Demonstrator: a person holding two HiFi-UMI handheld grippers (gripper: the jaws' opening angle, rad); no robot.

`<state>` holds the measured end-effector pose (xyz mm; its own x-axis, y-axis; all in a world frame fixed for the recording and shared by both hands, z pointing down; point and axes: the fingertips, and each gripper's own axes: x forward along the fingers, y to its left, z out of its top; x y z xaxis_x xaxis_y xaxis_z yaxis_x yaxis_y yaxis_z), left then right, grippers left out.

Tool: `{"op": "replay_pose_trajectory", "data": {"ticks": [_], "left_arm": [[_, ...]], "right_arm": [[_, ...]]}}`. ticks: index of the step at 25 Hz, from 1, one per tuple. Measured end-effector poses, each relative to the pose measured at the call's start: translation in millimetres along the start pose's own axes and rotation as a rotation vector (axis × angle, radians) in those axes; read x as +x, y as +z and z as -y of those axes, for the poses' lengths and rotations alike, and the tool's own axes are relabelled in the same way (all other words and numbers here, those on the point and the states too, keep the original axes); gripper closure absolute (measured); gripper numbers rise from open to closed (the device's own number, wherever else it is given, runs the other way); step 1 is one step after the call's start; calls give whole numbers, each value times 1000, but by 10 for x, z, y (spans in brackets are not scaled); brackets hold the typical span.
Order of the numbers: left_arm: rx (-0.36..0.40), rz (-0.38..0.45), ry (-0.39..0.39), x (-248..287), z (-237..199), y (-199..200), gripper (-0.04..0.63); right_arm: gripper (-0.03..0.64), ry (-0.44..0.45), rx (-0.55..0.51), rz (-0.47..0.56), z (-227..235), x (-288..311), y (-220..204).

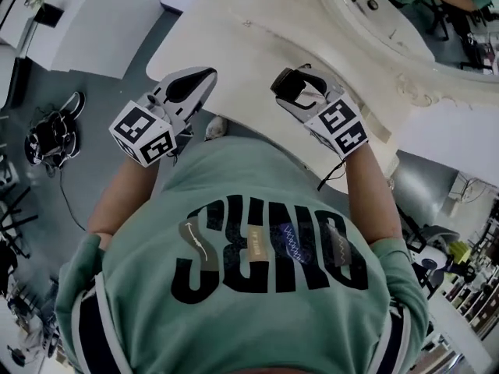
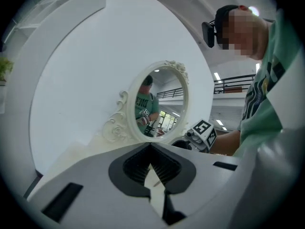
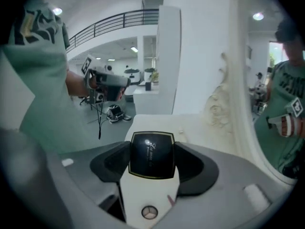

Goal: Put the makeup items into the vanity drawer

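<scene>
Compact [image 3: 151, 154], black with a thin gold rim, sits pinched between the jaws of the right gripper [image 1: 294, 84], which hangs over the near edge of the cream vanity top [image 1: 249, 57]. To its left, apart from it, the left gripper [image 1: 204, 76] hangs by the same near edge, its jaws pressed together at the tips with nothing between them. At the far side of the vanity top stands an oval mirror [image 2: 162, 101] in a carved cream frame, reflecting the person's green shirt.
</scene>
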<state>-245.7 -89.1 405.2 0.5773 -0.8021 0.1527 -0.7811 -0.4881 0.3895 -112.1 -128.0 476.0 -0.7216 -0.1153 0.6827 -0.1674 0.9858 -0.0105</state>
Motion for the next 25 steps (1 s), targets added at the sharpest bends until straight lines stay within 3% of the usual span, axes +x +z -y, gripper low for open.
{"op": "replay_pose_trajectory", "data": {"ticks": [3,9,17,25], "left_arm": [[52,1,-122,419,447,207,592],[135,-6,-355,1240,1345,480,592],[171,-26,-473,1685,2102,470,592],[181,-22,-442,1683,2102,490,592]], "right_arm": [[312,-130,61,109,195,-815,-33],[311,-374,204,265,373,-2204,-589],[312,-493,273,342,185,-2974,-1093],[312,-468,246,413,239,-3018,-965]]}}
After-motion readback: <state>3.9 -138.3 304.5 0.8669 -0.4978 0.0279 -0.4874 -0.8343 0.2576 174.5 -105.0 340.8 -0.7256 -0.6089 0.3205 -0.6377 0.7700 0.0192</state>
